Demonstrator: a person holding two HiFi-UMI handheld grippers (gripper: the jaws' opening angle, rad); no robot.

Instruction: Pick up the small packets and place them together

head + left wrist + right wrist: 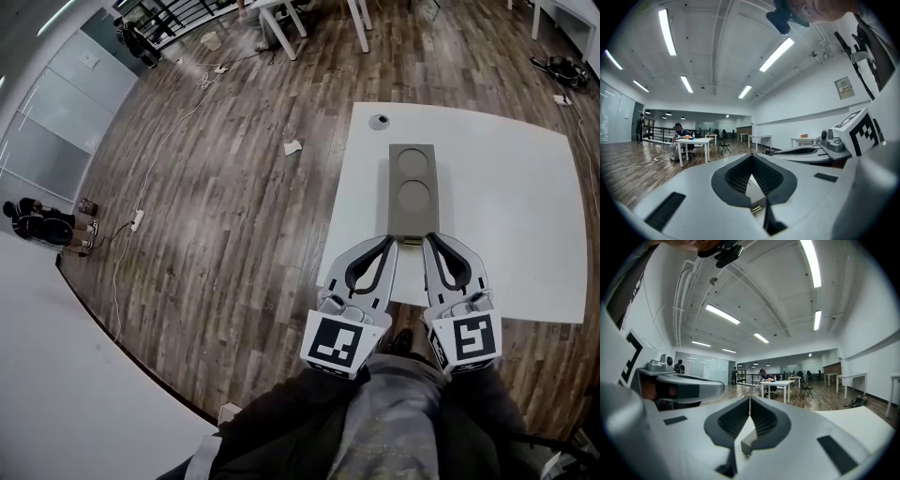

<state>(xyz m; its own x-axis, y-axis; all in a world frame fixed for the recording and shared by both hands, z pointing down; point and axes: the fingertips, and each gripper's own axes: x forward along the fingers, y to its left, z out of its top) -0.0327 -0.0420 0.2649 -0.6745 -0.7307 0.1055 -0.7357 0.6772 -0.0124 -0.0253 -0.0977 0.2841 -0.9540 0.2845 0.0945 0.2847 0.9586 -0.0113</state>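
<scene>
A: Where are the packets?

B: I can't find any; no view shows one. The white table (506,206) carries only a grey tray (412,152) with two round hollows, at twelve o'clock from the grippers, and a small round thing (380,120) at about eleven o'clock from the tray, by the far edge.

A: And the grippers?

B: The left gripper (388,241) and right gripper (429,240) sit side by side close to the person's body, pointing at the tray's near end, both clenched on nothing. I'd judge they're held level and closed simply for carrying.

A: So the task's barely begun?

B: Seems so
</scene>
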